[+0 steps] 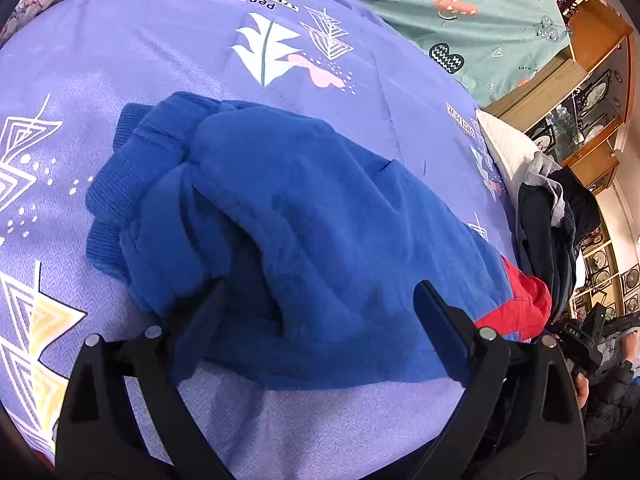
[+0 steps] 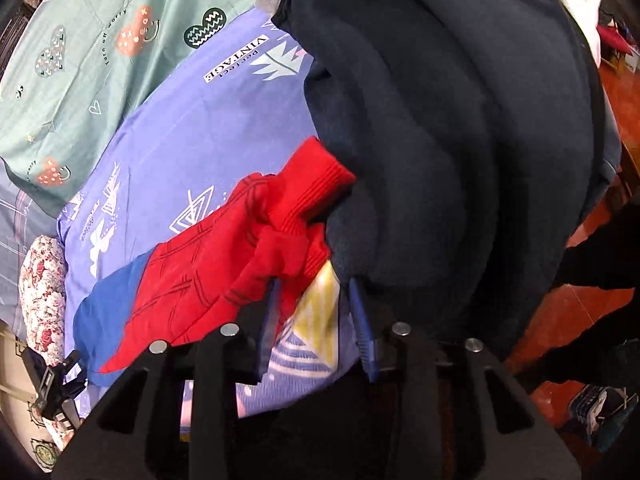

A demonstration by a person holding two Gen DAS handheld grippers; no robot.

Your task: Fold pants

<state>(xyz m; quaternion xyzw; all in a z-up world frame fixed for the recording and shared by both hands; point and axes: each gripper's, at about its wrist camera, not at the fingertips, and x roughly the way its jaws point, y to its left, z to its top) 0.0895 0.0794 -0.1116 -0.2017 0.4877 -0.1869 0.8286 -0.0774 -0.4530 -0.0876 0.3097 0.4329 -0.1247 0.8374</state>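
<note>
Blue pants point(image 1: 280, 216) lie folded in a bundle on the purple bedspread point(image 1: 160, 60). Left gripper point(image 1: 320, 320) spread wide above the bundle's near edge — gripping nothing. Right gripper point(image 2: 316, 312) part open beside the red garment point(image 2: 240, 248) at the pants' side — red cloth possibly brushing one finger, nothing clamped.
</note>
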